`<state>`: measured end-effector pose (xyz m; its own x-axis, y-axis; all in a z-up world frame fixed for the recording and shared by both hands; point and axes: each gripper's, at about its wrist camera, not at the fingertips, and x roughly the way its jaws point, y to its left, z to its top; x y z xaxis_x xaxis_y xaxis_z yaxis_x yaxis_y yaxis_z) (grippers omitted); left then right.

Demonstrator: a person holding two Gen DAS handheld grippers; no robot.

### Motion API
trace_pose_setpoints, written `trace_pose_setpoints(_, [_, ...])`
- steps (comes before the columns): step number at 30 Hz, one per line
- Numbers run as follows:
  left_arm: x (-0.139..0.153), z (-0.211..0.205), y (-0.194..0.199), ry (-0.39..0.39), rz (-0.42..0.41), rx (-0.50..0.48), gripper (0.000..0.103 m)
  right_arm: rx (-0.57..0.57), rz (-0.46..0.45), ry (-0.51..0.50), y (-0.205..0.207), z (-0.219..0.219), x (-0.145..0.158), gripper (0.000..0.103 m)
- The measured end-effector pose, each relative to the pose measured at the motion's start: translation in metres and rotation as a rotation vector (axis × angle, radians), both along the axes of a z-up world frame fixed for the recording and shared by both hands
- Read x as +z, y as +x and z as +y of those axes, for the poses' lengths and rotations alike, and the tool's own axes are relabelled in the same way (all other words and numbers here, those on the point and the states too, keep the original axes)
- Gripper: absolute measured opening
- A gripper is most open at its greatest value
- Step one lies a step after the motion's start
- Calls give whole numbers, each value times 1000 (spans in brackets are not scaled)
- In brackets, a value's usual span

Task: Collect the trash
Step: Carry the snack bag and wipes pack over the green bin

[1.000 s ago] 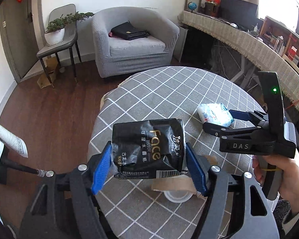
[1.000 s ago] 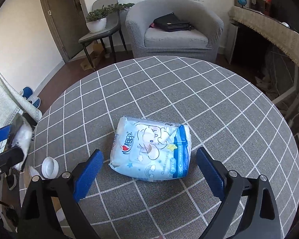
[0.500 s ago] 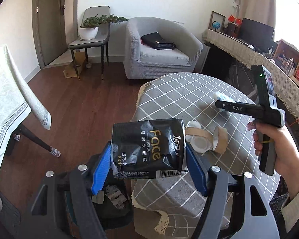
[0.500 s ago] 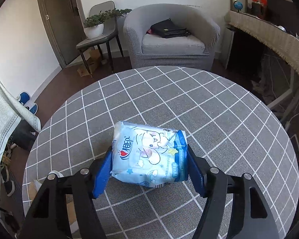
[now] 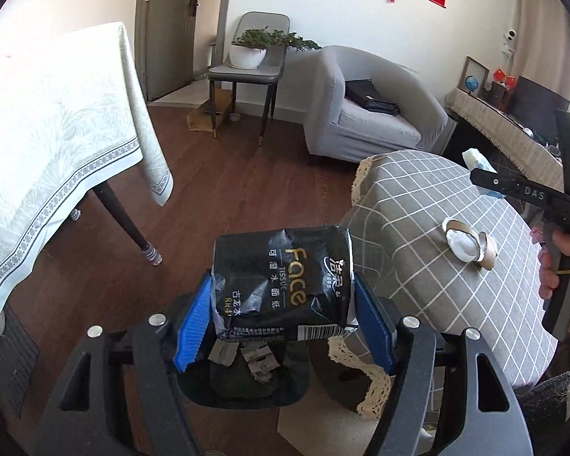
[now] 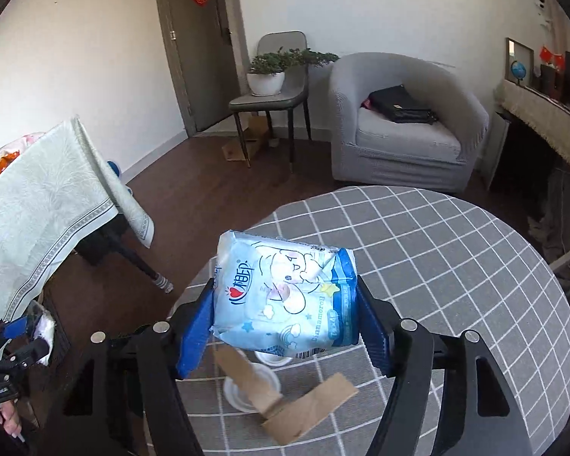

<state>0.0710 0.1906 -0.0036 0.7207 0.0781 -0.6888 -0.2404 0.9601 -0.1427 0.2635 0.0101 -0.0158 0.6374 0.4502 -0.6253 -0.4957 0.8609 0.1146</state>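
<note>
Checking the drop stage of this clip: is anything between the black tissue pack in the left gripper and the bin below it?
Nothing visible. The left gripper holds the black tissue pack directly over the dark bin on the floor beside the checked table. Only scraps already inside the bin show under it.

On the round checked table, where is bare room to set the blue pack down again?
Free: the checked cloth beyond the blue tissue pack, toward the armchair, and its right side. Crowded: the near edge, under the right gripper, with white lids and cardboard pieces.
</note>
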Motion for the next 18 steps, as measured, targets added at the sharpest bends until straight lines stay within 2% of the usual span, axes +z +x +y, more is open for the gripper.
trace_pose_setpoints(3, [-4, 11, -5, 7, -2, 21, 73, 67, -15, -6, -17, 23, 5, 69])
trace_pose_setpoints(8, [-18, 35, -10, -29, 4, 62, 73, 173, -19, -19, -42, 63, 5, 69])
trace_pose_setpoints(18, [-74, 77, -2, -63, 125, 96, 72, 326, 34, -27, -71, 138, -11, 69])
